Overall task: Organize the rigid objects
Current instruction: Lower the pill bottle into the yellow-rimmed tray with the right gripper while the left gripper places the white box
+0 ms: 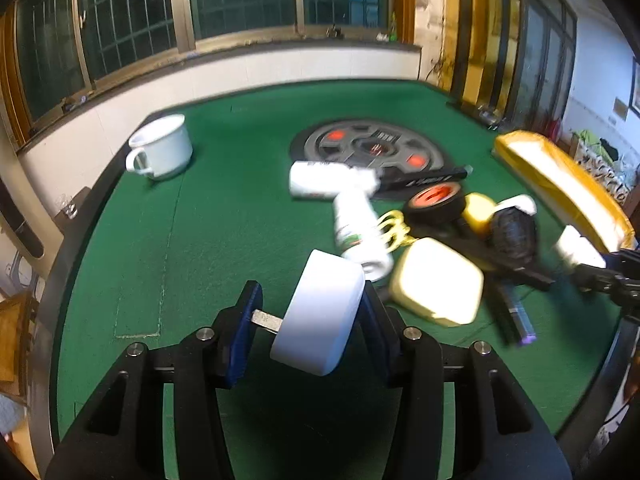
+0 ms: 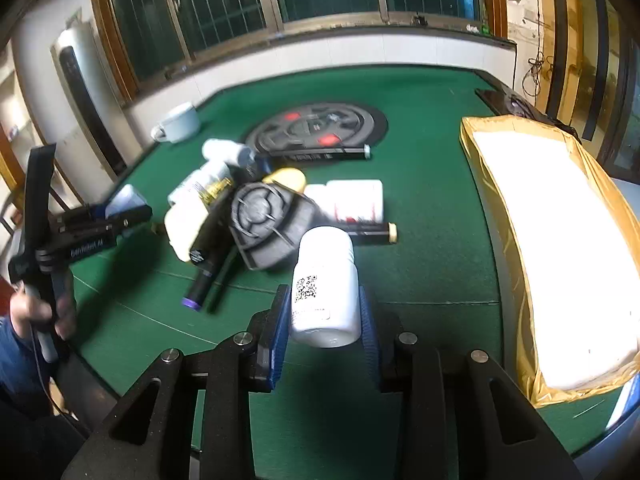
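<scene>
Item one: our left gripper [image 1: 310, 312] holds a white round container [image 1: 320, 312], tilted, pinched between the right pad and a metal stub projecting from the left pad, above the green felt table [image 1: 224, 220]. Item two: our right gripper [image 2: 324, 320] has its blue pads [image 2: 280, 328] clamped on either side of a white pill bottle [image 2: 326, 286], which points forward with a QR label facing up, raised over the felt. Item three: a heap of loose objects at the table's middle, which we list as seen from the right wrist: a cream-coloured box [image 2: 182, 228], a black cylinder with a purple end [image 2: 204, 268] leaning across it, a dark grey vented housing [image 2: 272, 226], a yellow rounded piece [image 2: 286, 178] just behind that housing, a white bottle with a red label [image 2: 354, 200] lying on its side, and a dark pen-like stick with a pale tip [image 2: 374, 236] just beside it. Item four: two more white bottles [image 2: 208, 178] lying at the heap's far left. Item five: a white mug [image 1: 162, 152] standing apart near the table's far left corner. Item six: a round black and grey panel with red patches [image 1: 372, 148] set into the felt behind the heap, with a black tube [image 2: 324, 154] lying along its near edge. Item seven: a large parcel in yellow-brown wrap [image 2: 560, 240] along the right side of the table. The view is motion-blurred in places, so we cannot read the labels.
</scene>
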`<action>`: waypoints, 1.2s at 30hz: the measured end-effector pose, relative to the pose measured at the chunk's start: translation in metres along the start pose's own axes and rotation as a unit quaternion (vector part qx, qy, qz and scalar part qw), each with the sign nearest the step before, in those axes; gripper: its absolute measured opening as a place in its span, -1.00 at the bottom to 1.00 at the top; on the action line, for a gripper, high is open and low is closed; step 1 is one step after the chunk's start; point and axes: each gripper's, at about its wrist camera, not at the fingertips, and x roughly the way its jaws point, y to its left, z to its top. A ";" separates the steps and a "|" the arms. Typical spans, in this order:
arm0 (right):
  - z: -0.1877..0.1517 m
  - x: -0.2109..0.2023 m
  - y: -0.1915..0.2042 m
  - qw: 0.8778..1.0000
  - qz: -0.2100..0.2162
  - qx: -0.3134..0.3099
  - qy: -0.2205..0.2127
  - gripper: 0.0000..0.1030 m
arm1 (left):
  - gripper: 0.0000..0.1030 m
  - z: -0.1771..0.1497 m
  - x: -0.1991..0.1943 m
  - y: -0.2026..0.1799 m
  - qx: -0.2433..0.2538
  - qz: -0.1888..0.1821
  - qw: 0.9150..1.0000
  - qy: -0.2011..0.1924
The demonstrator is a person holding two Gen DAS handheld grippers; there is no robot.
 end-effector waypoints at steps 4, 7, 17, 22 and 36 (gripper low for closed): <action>0.002 -0.008 0.005 1.000 0.006 0.001 -0.022 -0.42 | -0.09 0.009 -0.018 -0.022 0.015 -0.015 0.999 -0.024; 0.003 -0.016 0.001 1.000 0.009 0.005 -0.030 -0.42 | -0.09 0.020 -0.022 -0.046 0.037 -0.033 0.998 -0.030; 0.004 -0.058 -0.044 0.995 -0.008 0.039 -0.087 -0.42 | -0.09 0.060 -0.018 -0.149 0.082 -0.093 0.991 -0.049; 0.018 -0.082 -0.087 0.992 -0.031 0.059 -0.106 -0.42 | -0.09 0.087 -0.004 -0.200 0.100 -0.117 0.987 -0.043; 0.095 -0.061 -0.215 0.990 -0.058 0.116 -0.049 -0.42 | -0.09 0.148 0.081 -0.326 0.101 -0.112 0.989 0.004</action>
